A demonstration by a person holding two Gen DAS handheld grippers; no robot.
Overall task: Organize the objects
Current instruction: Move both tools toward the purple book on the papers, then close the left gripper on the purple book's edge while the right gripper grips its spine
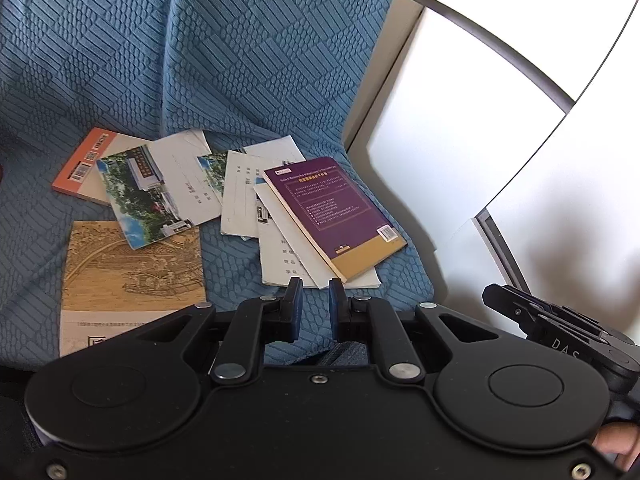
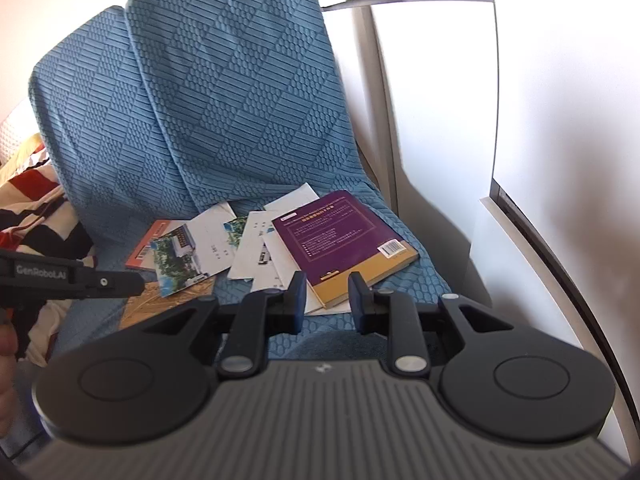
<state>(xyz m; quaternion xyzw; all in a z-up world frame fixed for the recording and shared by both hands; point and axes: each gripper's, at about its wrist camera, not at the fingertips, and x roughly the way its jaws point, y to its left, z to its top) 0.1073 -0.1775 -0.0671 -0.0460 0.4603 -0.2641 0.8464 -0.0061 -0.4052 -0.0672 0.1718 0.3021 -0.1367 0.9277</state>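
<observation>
Bright daylight, hard from the right. White glossy panels (image 1: pixel 460 120) blow out to near featureless glare in both views. Soft grey shadows, gripper-shaped, fall on the lower right wall (image 2: pixel 580 220). Blue textured sofa cover (image 1: pixel 240 40) evenly lit, weave crisp at centre. Fisheye bends the dark panel seams (image 1: pixel 500 44) into arcs; corners darken. Near black gripper bodies slightly soft. Purple paperback book (image 2: pixel 340 236) shows mild sheen, small print unreadable.

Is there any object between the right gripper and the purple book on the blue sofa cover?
Nothing visible blocks it. The right gripper hovers empty, jaws apart, just before the purple paperback book, which lies on top of the white paper sheets.
</observation>
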